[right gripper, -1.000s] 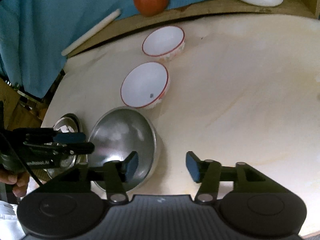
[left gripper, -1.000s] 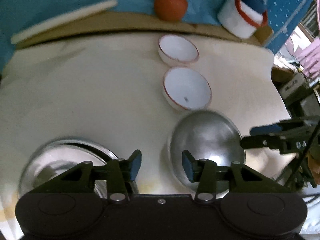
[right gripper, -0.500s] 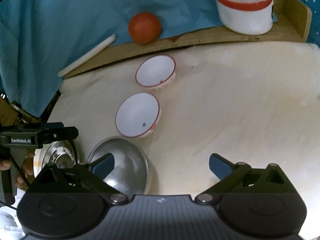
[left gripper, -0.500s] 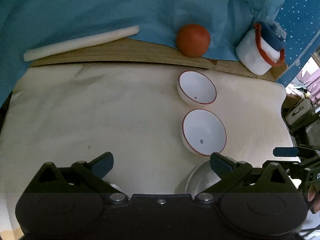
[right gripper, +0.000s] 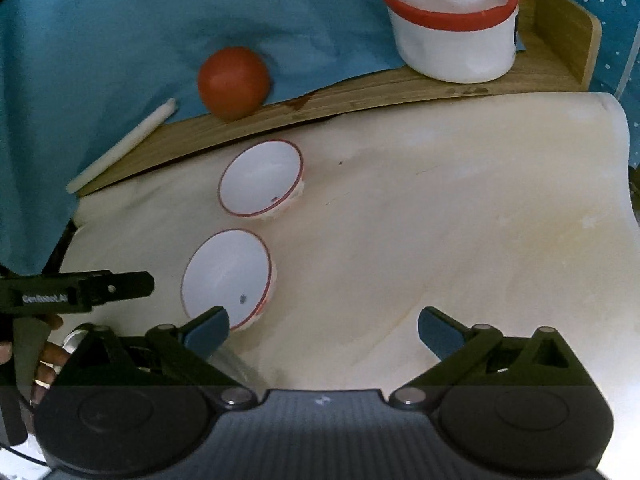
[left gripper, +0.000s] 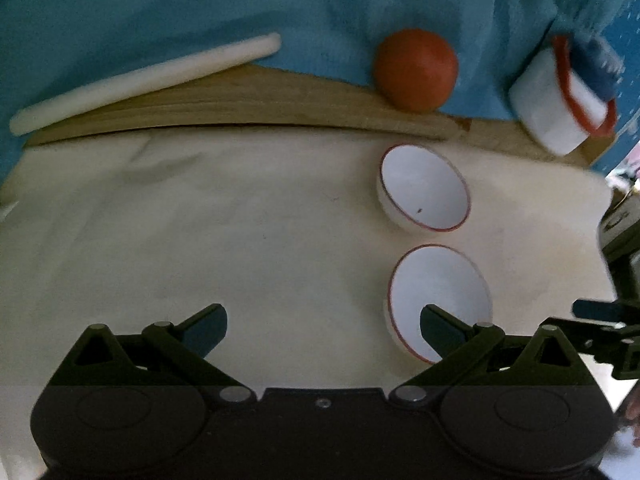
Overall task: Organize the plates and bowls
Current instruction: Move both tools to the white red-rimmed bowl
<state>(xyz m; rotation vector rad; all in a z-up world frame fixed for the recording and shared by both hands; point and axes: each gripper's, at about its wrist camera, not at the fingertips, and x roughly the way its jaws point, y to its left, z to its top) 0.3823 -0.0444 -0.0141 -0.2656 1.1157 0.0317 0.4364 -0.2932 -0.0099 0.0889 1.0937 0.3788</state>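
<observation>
- Both the left gripper point(left gripper: 322, 322) and the right gripper point(right gripper: 323, 325) have fingers spread wide, holding nothing.
- Two red-rimmed bowls sit apart on the desk point(right gripper: 460, 240): near bowl point(right gripper: 227, 278), far bowl point(right gripper: 260, 178).
- Risk: a finger could clip the near bowl's rim, tipping it or sliding it into the far bowl.

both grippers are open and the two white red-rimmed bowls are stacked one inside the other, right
Not quite. The near bowl and the far bowl sit side by side on the table with a gap between them, as the right wrist view shows. The left gripper and right gripper are indeed open.
</observation>
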